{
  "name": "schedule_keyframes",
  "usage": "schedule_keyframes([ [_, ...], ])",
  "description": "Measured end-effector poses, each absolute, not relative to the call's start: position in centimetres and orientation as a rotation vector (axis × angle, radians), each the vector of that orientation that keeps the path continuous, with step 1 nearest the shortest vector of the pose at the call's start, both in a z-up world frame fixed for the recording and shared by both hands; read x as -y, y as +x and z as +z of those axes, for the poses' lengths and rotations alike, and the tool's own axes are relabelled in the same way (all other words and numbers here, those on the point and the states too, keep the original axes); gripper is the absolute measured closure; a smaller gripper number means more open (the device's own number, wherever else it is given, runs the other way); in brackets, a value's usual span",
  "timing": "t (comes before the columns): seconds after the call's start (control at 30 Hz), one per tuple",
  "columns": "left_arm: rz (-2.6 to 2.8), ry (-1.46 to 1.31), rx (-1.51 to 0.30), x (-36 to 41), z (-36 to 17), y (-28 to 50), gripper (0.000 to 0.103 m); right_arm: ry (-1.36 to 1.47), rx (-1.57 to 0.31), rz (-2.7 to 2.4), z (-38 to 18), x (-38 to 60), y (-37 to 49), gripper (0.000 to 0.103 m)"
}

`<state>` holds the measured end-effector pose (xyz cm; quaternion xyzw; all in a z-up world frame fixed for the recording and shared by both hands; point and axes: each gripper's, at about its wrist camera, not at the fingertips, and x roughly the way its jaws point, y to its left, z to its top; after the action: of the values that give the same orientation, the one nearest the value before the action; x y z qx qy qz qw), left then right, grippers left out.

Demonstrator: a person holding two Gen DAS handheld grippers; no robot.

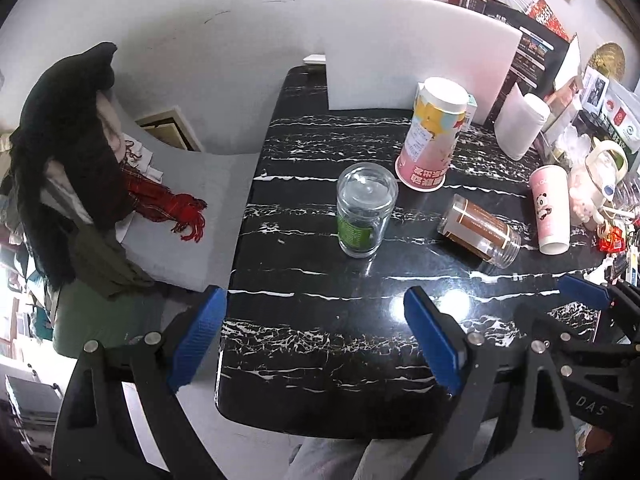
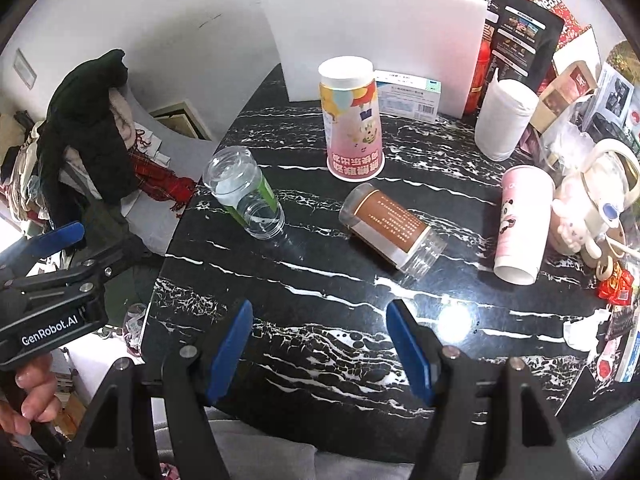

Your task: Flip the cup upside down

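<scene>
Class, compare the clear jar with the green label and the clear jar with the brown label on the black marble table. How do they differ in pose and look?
The green-label jar stands on end, its open mouth down on the table; the brown-label jar lies on its side, mouth facing the near edge. The green label covers only part of its jar, while the brown one wraps most of its body. Both are clear, lidless cylinders, and neither gripper touches them.

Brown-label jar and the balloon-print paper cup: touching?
Apart. In the right wrist view, bare black marble shows between the lying brown-label jar and the rim of the upside-down balloon-print paper cup.
</scene>
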<state>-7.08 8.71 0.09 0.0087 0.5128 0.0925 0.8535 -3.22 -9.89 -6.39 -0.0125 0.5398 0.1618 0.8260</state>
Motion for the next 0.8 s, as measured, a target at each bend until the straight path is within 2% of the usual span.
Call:
schedule_keyframes([
  [0.8,0.21,-0.005,-1.085,-8.49,-0.12,-7.49,0.013,-0.048,-1.139,0.373,-6.31,9.44,-3.66,0.033],
])
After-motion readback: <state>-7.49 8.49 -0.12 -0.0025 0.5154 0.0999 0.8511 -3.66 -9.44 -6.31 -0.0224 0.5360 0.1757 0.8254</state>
